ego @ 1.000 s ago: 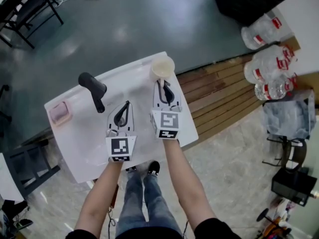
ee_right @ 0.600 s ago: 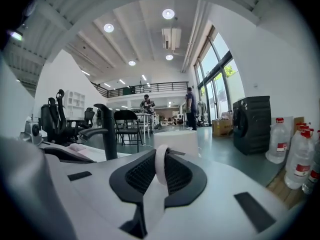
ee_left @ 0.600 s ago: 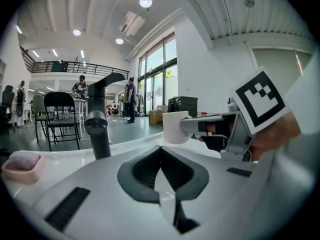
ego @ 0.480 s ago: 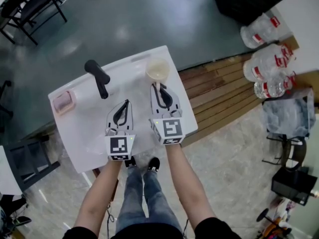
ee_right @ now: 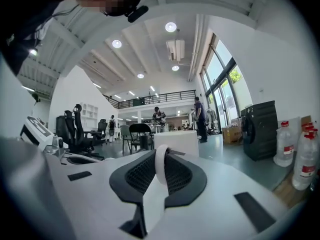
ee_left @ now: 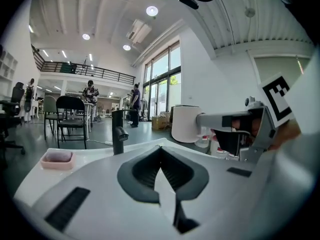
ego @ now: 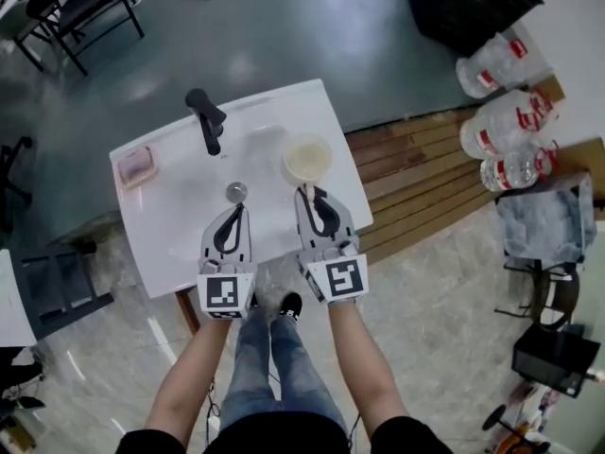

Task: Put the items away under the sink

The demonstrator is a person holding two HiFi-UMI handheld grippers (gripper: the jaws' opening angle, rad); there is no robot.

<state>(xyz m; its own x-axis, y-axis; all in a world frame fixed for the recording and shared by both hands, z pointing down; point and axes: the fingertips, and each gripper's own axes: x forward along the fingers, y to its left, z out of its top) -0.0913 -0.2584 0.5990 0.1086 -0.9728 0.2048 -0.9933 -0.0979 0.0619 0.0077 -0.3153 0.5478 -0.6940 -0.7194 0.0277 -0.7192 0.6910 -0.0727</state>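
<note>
The cup (ego: 307,159) sits near the worktop's (ego: 180,244) right edge, its white handle clamped between the jaws of the right gripper (ego: 312,197). The head view looks into the cup: pale inside, nothing in it. Only the right gripper view shows the handle pinched. A pink dish (ego: 137,165) at the far left corner holds a pink block, seen side-on in the left gripper view. The left gripper (ego: 234,218), jaws together on nothing, hangs near the drain (ego: 236,192).

White sink (ego: 180,225), black faucet (ego: 208,119), pink dish (ego: 137,165), cream cup (ego: 307,159)
</note>
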